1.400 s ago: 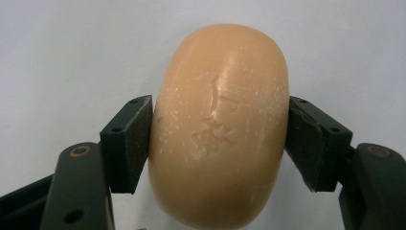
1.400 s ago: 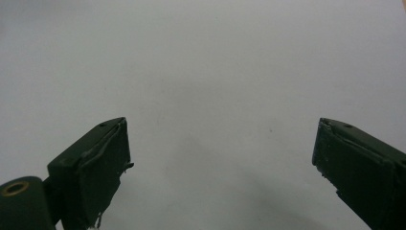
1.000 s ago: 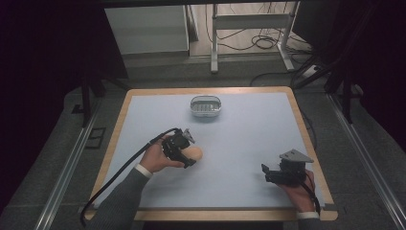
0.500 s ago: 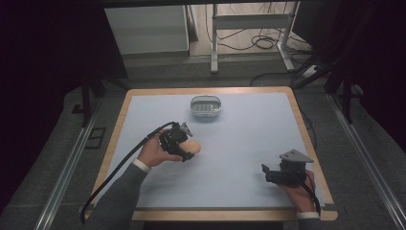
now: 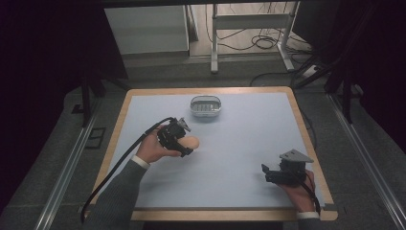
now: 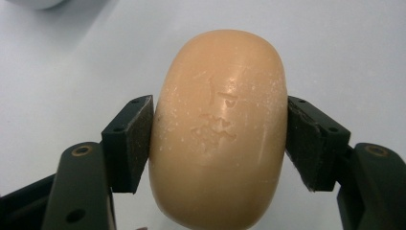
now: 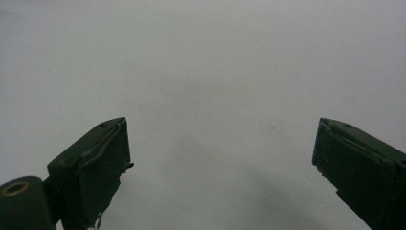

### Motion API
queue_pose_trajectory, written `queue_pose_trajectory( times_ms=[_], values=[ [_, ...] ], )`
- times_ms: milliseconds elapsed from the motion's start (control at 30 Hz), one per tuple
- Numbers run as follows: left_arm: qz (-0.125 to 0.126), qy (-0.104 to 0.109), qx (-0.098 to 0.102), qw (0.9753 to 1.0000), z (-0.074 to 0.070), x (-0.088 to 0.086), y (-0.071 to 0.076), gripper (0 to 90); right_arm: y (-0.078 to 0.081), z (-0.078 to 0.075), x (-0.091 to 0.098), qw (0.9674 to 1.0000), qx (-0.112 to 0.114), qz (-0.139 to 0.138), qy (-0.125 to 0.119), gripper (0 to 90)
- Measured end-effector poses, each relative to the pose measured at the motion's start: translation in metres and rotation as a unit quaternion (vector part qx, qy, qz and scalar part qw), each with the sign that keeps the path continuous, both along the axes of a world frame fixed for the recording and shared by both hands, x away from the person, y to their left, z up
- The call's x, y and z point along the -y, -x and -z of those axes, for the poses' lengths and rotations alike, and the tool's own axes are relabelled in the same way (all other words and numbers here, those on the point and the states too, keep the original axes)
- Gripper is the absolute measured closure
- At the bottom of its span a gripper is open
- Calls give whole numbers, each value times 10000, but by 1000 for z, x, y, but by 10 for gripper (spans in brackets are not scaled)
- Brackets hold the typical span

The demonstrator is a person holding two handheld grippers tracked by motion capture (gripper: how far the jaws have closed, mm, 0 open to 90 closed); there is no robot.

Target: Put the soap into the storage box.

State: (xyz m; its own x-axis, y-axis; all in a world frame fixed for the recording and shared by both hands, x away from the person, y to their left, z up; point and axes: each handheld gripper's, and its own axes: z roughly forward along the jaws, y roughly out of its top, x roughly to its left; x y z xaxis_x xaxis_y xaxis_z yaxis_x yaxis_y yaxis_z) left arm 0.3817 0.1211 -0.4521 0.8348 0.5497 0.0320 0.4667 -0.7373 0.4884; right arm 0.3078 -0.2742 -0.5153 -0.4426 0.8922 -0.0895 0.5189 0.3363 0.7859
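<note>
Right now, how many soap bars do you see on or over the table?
1. The soap bar is clamped between the left gripper's jaws, left of centre, nearer than the soap dish.

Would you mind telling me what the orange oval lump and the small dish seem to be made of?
The oval lump looks like bar soap: waxy, matte peach surface with a worn embossed stamp and pale flecks. The dish looks metallic, silvery with a ridged floor, though it is too small to be sure.

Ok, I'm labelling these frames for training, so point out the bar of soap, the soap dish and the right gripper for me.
bar of soap (image 6: 220, 129), left gripper view, middle of its stamped top face.
soap dish (image 5: 205, 113), high view, its near rim.
right gripper (image 5: 266, 171), high view, between the tips of its open jaws.
</note>
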Motion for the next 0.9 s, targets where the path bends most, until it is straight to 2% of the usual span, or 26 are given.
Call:
queue_pose_trajectory(
  times_ms=[167,267,600,900],
  values=[
    [-16,15,32,10000,-5,2,-4,313,0,0,0,10000,9,-10,8,57],
    [-1,99,8,10000,-8,3,-6,315,0,0,0,10000,11,-7,5,57],
    [13,101,110,9999,-18,6,-15,317,0,0,1,10000,-5,-16,13,57],
    [-71,81,178,9998,-25,5,-25,319,0,0,1,10000,-1,-5,1,57]
  ],
)
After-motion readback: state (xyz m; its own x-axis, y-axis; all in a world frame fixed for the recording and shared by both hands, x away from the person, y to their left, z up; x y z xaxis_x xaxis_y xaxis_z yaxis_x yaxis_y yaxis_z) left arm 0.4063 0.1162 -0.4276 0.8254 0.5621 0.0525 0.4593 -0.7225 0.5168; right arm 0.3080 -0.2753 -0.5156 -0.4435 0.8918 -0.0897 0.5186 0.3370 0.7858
